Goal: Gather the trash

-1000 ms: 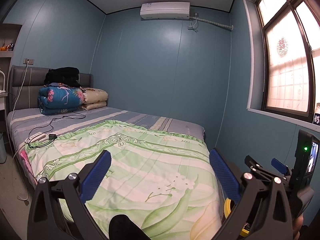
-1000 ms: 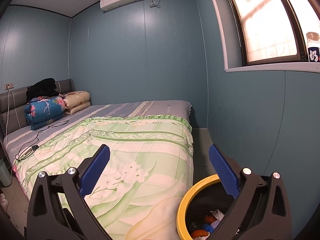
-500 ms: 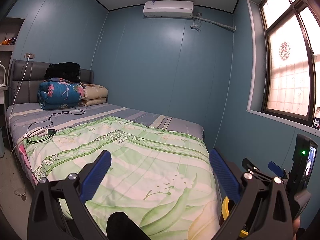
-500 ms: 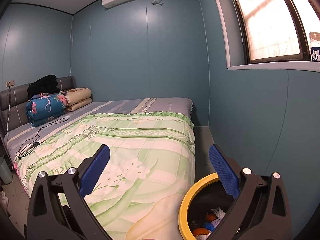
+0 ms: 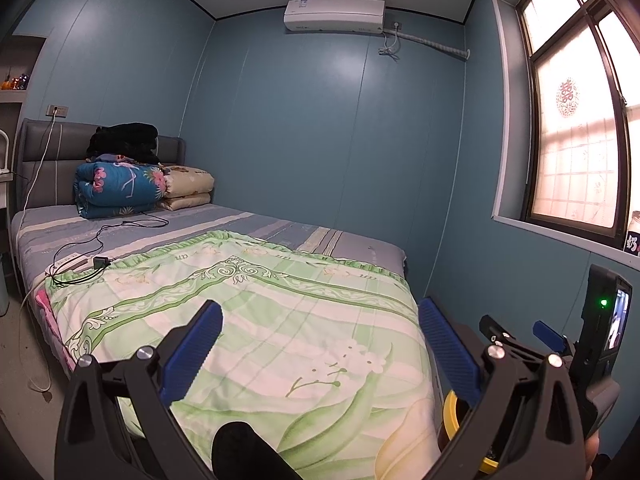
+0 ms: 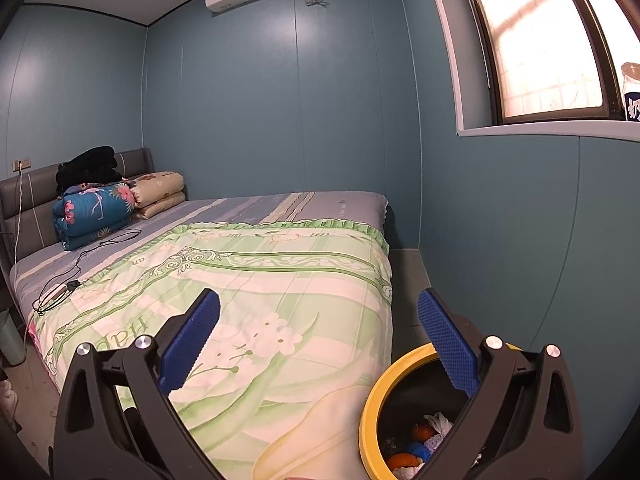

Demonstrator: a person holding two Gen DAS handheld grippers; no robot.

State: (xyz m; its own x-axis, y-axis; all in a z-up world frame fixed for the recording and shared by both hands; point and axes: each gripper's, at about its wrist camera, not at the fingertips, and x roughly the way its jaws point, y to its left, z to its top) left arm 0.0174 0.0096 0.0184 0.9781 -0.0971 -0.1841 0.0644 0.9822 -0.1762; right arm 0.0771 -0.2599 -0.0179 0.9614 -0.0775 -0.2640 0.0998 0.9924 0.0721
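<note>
In the left wrist view, the left gripper [image 5: 320, 350] is spread wide, with nothing between its blue pads [image 5: 191, 354]. It hangs above the foot end of the bed [image 5: 360, 250], over the green flowered quilt [image 5: 260, 312]. The quilt surface under the gripper is flat and free. At the right edge of the bed there is a narrow strip of floor before the blue wall [image 5: 480, 240]. In this strip stands the yellow-rimmed bin [image 5: 450, 414], mostly hidden behind the right finger. The right gripper [image 5: 550, 334] shows at the far right, beside the bin, with a device that has a green light [image 5: 604, 320]. Near the left edge of the bed lie a black cable [image 5: 80, 246] and a charger [image 5: 102, 262]. Folded blankets [image 5: 120, 190] are stacked at the headboard.

In the right wrist view, the right gripper [image 6: 318, 336] is also spread wide and holds nothing. The yellow-rimmed bin [image 6: 370, 412] stands just beside the bed corner, between the quilt [image 6: 280, 280] and the wall [image 6: 500, 260]. The trash [image 6: 416, 444] lies inside it: orange, blue and white pieces at the bottom. The right finger [image 6: 448, 340] covers part of the bin's opening. A bottle [image 6: 632, 92] stands on the window sill [image 6: 540, 132], high on the right.
</note>
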